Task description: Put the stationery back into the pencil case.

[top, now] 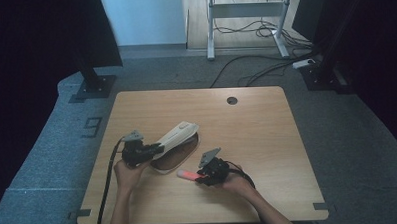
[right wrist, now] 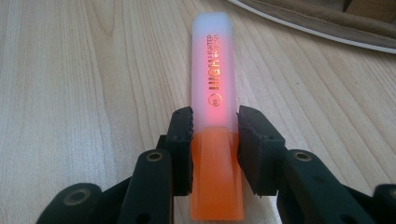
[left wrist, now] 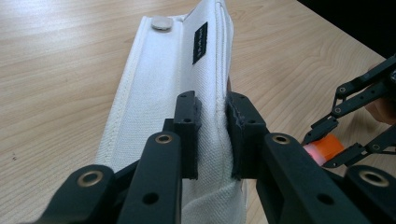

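A white fabric pouch (top: 179,134) lies at the table's middle left, its top side lifted off the brown inside (top: 174,157). My left gripper (top: 157,149) is shut on the near edge of that lifted side. In the left gripper view the jaws (left wrist: 212,135) pinch the white fabric pouch (left wrist: 154,88), which has a metal snap (left wrist: 161,23) and a black label. My right gripper (top: 199,176) is shut on an orange highlighter (top: 187,174) just in front of the pouch. In the right gripper view the highlighter (right wrist: 214,88) points away between the pads of my right gripper (right wrist: 214,140), low over the wood.
The wooden table (top: 257,140) has a round cable hole (top: 231,100) at the back. On the floor beyond it are a desk frame (top: 211,26), loose cables (top: 265,64) and a black stand base (top: 93,85). The pouch's rim (right wrist: 322,21) lies just past the highlighter's tip.
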`<state>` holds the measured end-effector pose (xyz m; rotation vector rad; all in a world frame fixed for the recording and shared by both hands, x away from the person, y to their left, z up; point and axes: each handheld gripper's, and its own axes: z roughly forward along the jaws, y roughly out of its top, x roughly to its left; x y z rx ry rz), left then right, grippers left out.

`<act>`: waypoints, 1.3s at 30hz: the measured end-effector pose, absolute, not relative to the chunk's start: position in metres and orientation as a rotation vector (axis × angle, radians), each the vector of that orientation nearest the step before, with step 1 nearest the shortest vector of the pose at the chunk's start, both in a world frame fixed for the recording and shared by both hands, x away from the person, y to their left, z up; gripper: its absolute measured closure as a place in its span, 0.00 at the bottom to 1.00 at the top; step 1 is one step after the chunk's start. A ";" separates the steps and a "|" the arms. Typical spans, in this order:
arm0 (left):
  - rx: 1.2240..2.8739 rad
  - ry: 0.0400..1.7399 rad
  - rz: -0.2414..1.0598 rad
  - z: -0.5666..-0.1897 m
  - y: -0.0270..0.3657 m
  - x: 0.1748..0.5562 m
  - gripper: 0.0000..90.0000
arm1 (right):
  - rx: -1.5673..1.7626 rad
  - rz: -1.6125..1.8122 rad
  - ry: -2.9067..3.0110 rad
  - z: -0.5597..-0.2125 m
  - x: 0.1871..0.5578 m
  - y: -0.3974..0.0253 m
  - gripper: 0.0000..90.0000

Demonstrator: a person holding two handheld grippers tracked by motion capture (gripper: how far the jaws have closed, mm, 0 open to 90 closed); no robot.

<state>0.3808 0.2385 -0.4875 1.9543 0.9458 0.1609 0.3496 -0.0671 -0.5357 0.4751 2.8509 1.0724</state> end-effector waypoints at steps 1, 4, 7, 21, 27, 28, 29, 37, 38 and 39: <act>1.955 0.946 0.160 -0.488 0.239 0.381 0.84 | 0.481 1.074 2.848 -0.536 0.349 -0.067 0.72; 1.950 0.949 0.160 -0.488 0.239 0.381 0.84 | 0.489 1.082 2.844 -0.536 0.348 -0.067 0.72; 1.947 0.949 0.163 -0.487 0.239 0.381 0.84 | 0.509 1.100 2.840 -0.537 0.347 -0.069 0.72; 1.927 0.956 0.173 -0.487 0.239 0.381 0.85 | 0.538 1.169 2.790 -0.519 0.345 -0.081 0.73; 1.924 0.957 0.178 -0.486 0.239 0.380 0.85 | 0.557 1.175 2.765 -0.513 0.350 -0.082 0.73; 1.923 0.956 0.179 -0.486 0.239 0.380 0.85 | 0.564 1.175 2.760 -0.513 0.351 -0.082 0.73; 1.922 0.957 0.178 -0.486 0.239 0.380 0.85 | 0.568 1.177 2.757 -0.513 0.353 -0.082 0.73; 1.925 0.956 0.173 -0.486 0.239 0.380 0.85 | 0.593 1.181 2.738 -0.507 0.367 -0.074 0.73; 1.925 0.956 0.172 -0.486 0.239 0.380 0.85 | 0.593 1.179 2.738 -0.506 0.370 -0.072 0.73; 1.925 0.956 0.171 -0.486 0.239 0.380 0.85 | 0.593 1.178 2.736 -0.505 0.372 -0.070 0.73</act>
